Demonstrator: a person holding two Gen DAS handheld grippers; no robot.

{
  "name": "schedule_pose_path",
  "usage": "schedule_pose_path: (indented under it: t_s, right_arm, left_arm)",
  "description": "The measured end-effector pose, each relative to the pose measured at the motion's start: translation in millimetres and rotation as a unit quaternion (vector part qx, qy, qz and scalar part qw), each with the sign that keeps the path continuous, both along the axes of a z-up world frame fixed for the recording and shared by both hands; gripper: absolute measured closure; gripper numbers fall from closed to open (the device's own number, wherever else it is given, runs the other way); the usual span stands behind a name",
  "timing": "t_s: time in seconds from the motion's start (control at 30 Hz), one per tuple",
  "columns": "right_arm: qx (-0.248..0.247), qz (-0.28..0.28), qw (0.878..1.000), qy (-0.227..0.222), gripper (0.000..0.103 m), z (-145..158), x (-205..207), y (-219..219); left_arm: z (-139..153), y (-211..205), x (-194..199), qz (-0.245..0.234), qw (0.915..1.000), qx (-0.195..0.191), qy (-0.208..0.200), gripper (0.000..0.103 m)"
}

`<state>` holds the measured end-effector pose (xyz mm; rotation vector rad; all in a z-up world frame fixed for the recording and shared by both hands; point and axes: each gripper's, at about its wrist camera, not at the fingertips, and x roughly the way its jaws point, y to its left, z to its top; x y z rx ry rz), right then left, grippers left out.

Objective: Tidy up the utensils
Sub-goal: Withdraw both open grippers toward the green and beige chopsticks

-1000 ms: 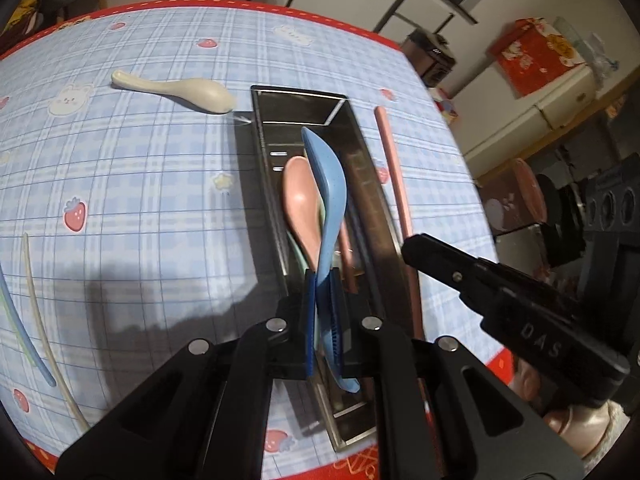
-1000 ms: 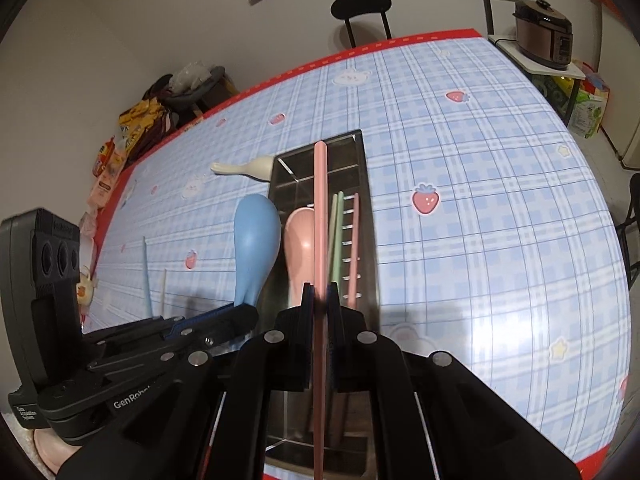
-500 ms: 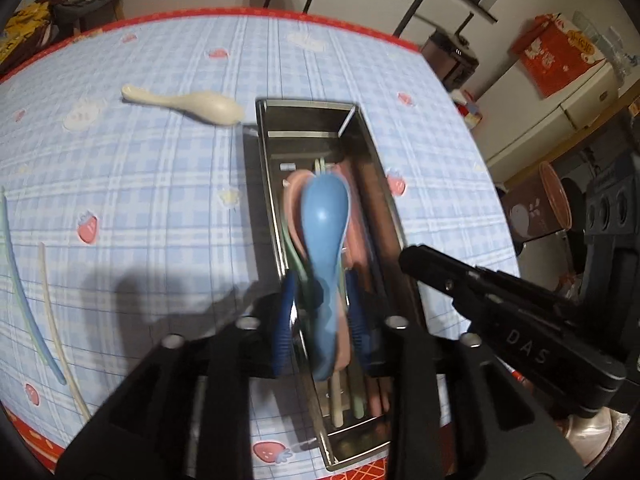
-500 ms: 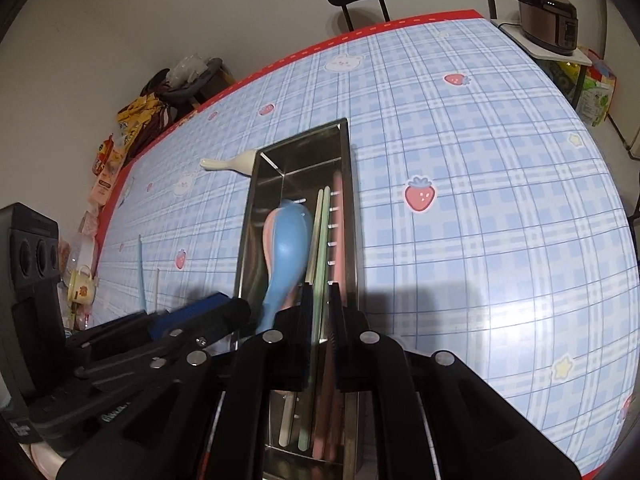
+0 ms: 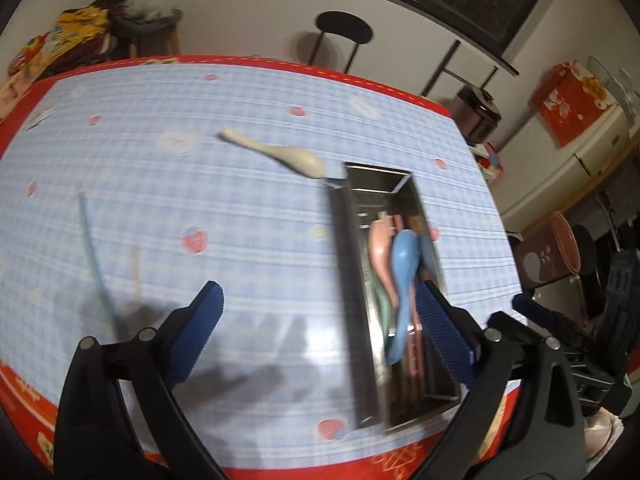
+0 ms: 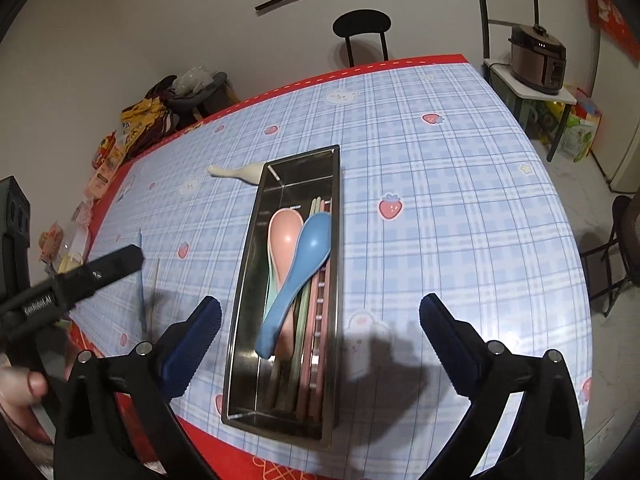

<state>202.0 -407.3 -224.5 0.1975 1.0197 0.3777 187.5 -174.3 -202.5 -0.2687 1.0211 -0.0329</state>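
A steel tray [image 6: 245, 280] lies lengthwise on the blue checked tablecloth. In it a blue spoon [image 6: 304, 256] rests across a pink spoon [image 6: 284, 236], beside pink and green chopsticks [image 6: 316, 320]. My right gripper [image 6: 320, 300] hangs above the tray's near half, its jaws opening wide with nothing gripped. My left gripper [image 5: 318, 286] is opening too and holds nothing; its right finger [image 5: 440, 324] is over the tray [image 5: 340, 240] and the blue spoon [image 5: 404, 256]. A cream spoon [image 5: 280, 154] lies on the cloth at the tray's far left corner. A blue chopstick [image 5: 94, 256] and a cream chopstick [image 5: 136, 268] lie further left.
The red table edge [image 6: 280, 456] runs just below the tray. A black chair [image 6: 362, 28] stands at the far side, snack bags [image 6: 148, 120] on the left, a rice cooker [image 6: 538, 60] on the right. A hand [image 6: 24, 384] holds the left gripper [image 6: 80, 280].
Both grippers opened. The left let go of the blue spoon and the right of the pink chopstick; both now lie in the tray. Both grippers rose and drew back, the left also swinging left.
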Motion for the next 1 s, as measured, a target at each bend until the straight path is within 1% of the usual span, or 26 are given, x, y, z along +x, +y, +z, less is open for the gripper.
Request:
schedule_pose_path:
  t_s: [0.13,0.3,0.53,0.67,0.87,1.0]
  right_arm:
    - [-0.010,0.011,1.000,0.005,0.006,-4.6,-8.1,15.3]
    - [-0.017,0.017,1.000,0.011,0.006,-7.1,-13.1,42.7]
    - [-0.058,0.035,0.998,0.001,0.006,-3.7,-22.7,106.4]
    - [-0.078,0.047,0.996,0.006,0.006,-6.6,-28.1,144.2]
    - [-0.095,0.078,0.992,0.019,0.006,-19.6,-39.1,196.7]
    - [-0.123,0.111,0.985,0.042,0.006,-35.5,-46.0,231.6]
  left_arm:
    - [-6.1,29.6,-21.2,0.027,0.9996,0.004,0.012,0.006]
    - [-24.0,75.4,-51.6,0.069,0.9964,0.017,0.046,0.006]
    - [-44.5,143.3,-88.1,0.124,0.9887,0.013,0.084,0.006]
    - [-49.9,177.9,-97.9,0.134,0.9865,0.004,0.093,0.006]
    - [-58.0,213.6,-100.2,0.134,0.9855,-0.005,0.105,0.006]
    - [-67.9,232.8,-95.9,0.124,0.9859,-0.017,0.111,0.006]
